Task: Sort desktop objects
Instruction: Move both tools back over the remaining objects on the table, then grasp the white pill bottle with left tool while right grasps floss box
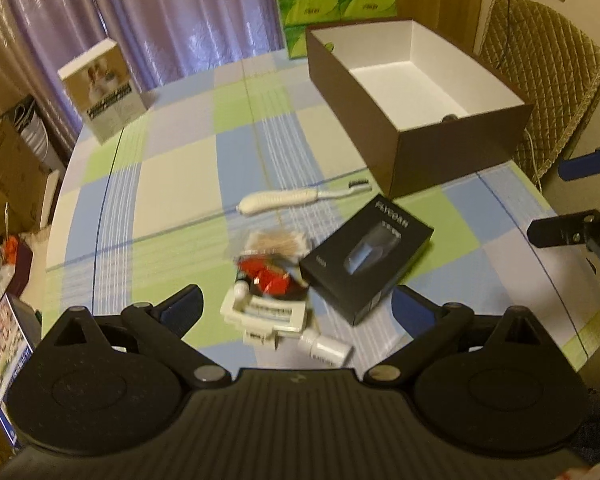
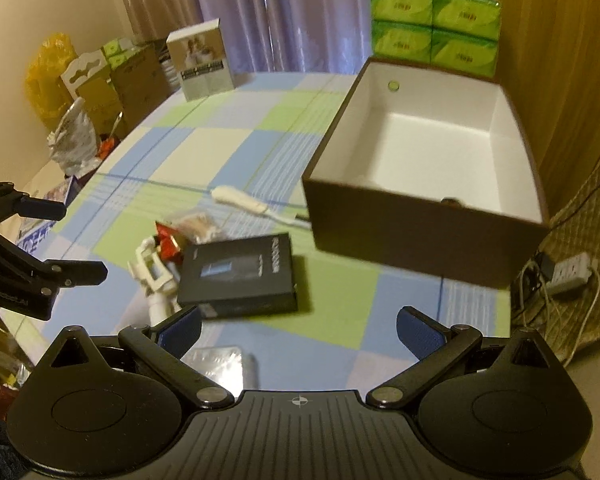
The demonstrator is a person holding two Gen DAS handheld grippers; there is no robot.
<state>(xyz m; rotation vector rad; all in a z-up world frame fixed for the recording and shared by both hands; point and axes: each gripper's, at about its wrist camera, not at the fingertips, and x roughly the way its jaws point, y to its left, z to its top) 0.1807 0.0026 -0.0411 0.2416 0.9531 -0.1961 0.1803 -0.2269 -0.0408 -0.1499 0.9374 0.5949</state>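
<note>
The left gripper [image 1: 296, 304] is hovering with its fingers spread wide and gripping nothing, and the right gripper [image 2: 298, 322] is doing the same, both floating above a checked surface [image 1: 172, 176]. Just beyond the left gripper one white plastic item [image 1: 266, 314] is lying with one small white bottle [image 1: 326, 348] beside it, a detail the left wrist view is giving plainly while the right wrist view is showing only part of it. Only the right wrist view is catching one clear, shiny packet [image 2: 216, 364] lying near its left finger. Touching the white item, one red wrapped piece [image 1: 270, 276] is sitting against one clear bag of tan bits [image 1: 276, 242], and one black carton [image 1: 366, 254] is lying flat just beside them. A little farther on, one white toothbrush [image 1: 292, 200] is resting with its bristle end near the one open brown box [image 1: 420, 120], whose white inside is looking bare apart from a small dark thing at the near wall, too unclear to name. Well apart at the far left, one upright printed box [image 1: 104, 88] is standing. Behind the brown box, green tissue packs [image 2: 436, 28] are standing stacked; four are showing in the right wrist view.
</note>
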